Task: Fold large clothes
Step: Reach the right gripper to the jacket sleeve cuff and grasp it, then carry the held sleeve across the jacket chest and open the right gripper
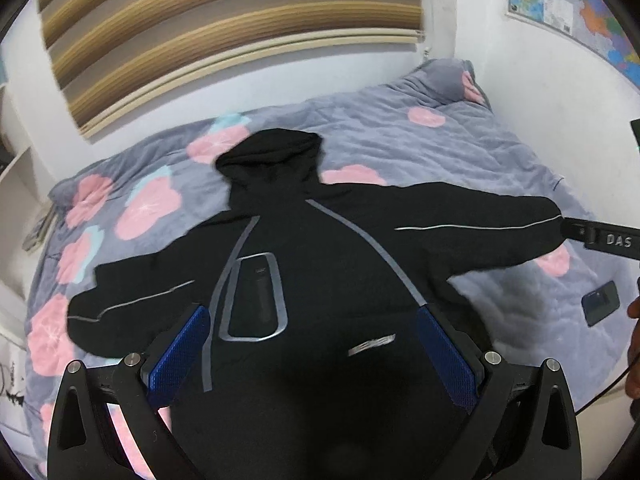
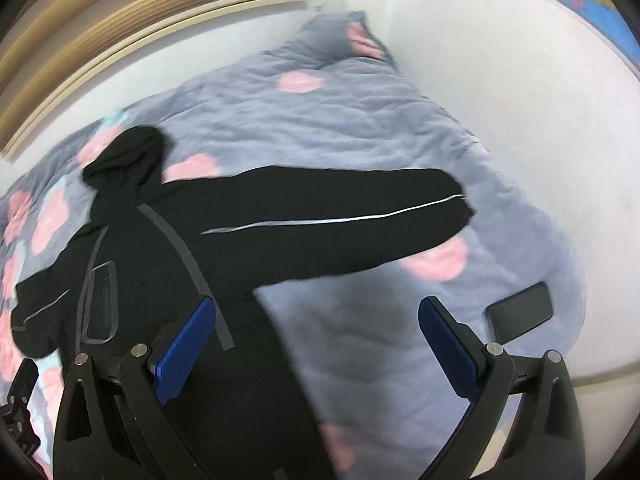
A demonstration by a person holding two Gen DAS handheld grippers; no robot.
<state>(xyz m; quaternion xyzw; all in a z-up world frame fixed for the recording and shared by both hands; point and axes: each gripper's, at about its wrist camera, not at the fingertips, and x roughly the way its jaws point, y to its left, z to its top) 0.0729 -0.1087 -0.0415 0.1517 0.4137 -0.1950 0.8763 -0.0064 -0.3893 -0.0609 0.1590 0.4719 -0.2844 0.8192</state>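
Grey-lilac quilt with pink flower print, covering a bed that fills most of both views; surface lightly creased.

Wall, white, behind and to the right of the bed. Striped tan blind on it above the far edge; coloured map at upper right.

Hoodie, black, lying flat on the quilt, hood pointing toward the blind, both sleeves spread out to the sides. Grey tape lines run from the neck down the body; a grey-outlined rectangle sits on the left part; thin pale stripes run along each sleeve. Right sleeve extends across the quilt toward the bed's right side.

Left gripper, black frame with blue pads, fingers wide apart, poised over the lower body of the hoodie; contact cannot be told.

Right gripper, same build, fingers wide apart, holding nothing; one finger over the hoodie's side, the other over bare quilt. Its tip shows in the left view just beside the right cuff.

Phone, dark, flat on the quilt near the right edge, apart from the hoodie.
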